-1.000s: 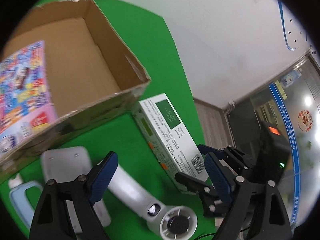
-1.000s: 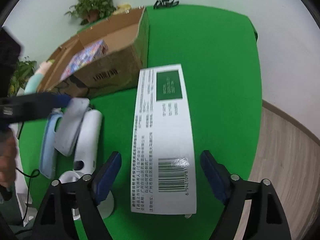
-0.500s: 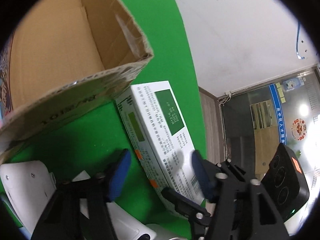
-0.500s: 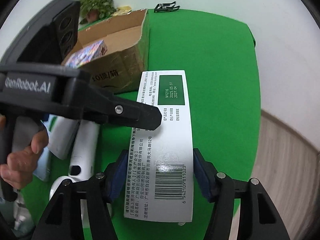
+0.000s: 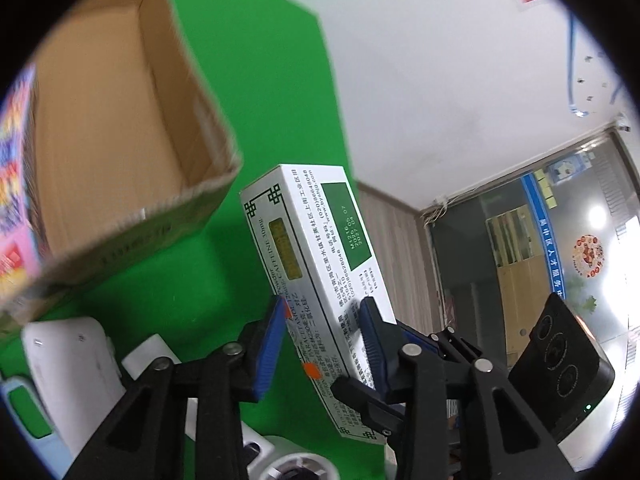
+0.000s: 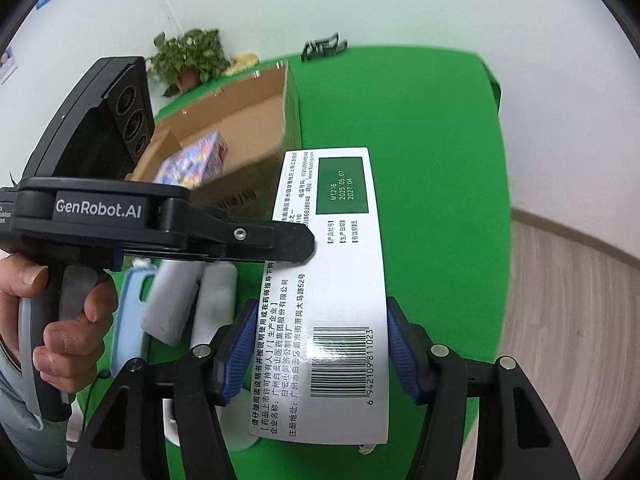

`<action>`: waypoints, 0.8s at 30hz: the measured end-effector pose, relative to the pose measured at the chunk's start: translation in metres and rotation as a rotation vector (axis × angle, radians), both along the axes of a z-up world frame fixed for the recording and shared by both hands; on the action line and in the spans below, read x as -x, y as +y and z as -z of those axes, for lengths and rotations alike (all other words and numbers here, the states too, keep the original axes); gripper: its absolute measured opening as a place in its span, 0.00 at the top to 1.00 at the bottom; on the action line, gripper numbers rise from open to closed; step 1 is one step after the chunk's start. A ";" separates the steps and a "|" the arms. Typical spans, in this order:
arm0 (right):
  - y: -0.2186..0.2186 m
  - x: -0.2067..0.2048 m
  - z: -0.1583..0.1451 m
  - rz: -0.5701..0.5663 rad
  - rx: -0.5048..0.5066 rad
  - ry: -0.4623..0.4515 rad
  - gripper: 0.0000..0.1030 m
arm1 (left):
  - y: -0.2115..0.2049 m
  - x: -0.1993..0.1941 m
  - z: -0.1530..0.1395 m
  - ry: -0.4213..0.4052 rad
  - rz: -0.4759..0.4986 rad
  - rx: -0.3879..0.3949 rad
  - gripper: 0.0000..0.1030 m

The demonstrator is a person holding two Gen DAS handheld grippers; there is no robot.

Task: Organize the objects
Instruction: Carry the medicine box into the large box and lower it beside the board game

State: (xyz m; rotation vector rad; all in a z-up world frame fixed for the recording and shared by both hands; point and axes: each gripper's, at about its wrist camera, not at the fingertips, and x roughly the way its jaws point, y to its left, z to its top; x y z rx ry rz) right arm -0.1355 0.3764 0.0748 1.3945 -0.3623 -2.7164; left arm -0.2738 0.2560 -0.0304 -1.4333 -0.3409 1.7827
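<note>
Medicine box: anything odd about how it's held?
Yes. Both grippers clamp the one medicine box: the left gripper mid-length, the right gripper at the barcode end. It is tilted, far end raised, beside the cardboard box.

Glossy printed-card medicine box (image 6: 336, 292); corrugated cardboard carton (image 5: 120, 128)

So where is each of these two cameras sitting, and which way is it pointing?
Left wrist view: rides the left tongs, looking along them at the white medicine box they clamp, cardboard box beyond; the right tongs show too.
Right wrist view: rides the right tongs, closed on the same medicine box; the left tongs and the person's hand show.
Shared: medicine box, cardboard box, green table.
</note>
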 end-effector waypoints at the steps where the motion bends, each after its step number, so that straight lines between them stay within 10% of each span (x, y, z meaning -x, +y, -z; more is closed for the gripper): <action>1: 0.002 -0.004 -0.008 0.001 -0.007 0.020 0.44 | -0.004 0.000 -0.011 0.027 -0.001 -0.013 0.70; 12: -0.038 0.044 -0.119 -0.116 -0.062 0.245 0.44 | -0.080 0.016 -0.109 0.250 -0.132 -0.083 0.78; 24: -0.112 0.138 -0.157 -0.222 -0.040 0.257 0.44 | -0.148 0.064 -0.122 0.260 -0.264 -0.047 0.80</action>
